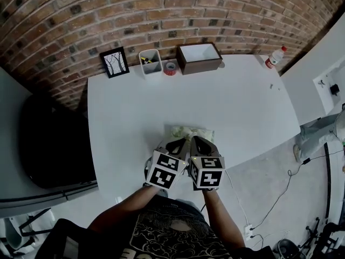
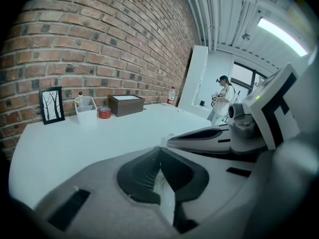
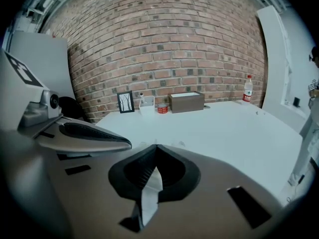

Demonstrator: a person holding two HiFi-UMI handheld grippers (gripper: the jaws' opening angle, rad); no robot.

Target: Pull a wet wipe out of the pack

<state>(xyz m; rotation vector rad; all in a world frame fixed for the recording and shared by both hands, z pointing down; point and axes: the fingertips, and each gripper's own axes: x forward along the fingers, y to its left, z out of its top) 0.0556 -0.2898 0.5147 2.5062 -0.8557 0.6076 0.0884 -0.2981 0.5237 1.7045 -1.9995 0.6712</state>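
Note:
The wet wipe pack point(image 1: 190, 131), pale green and white, lies on the white table point(image 1: 232, 107) near its front edge. Both grippers hang close together right over its near side. My left gripper point(image 1: 178, 143) is shut, and a thin glossy pale strip point(image 2: 167, 199), apparently the pack's film, is pinched between its jaws. My right gripper point(image 1: 198, 143) is shut on a white wet wipe point(image 3: 149, 195), which hangs as a narrow folded strip from its jaws. Most of the pack is hidden under the jaws in both gripper views.
Along the brick wall at the back stand a framed picture point(image 1: 114, 62), a white pen bin point(image 1: 150, 62), a red tape roll point(image 1: 170, 68) and a brown box point(image 1: 199, 57). A bottle point(image 1: 275, 57) stands at the far right corner. A person point(image 2: 223, 101) stands beyond the table.

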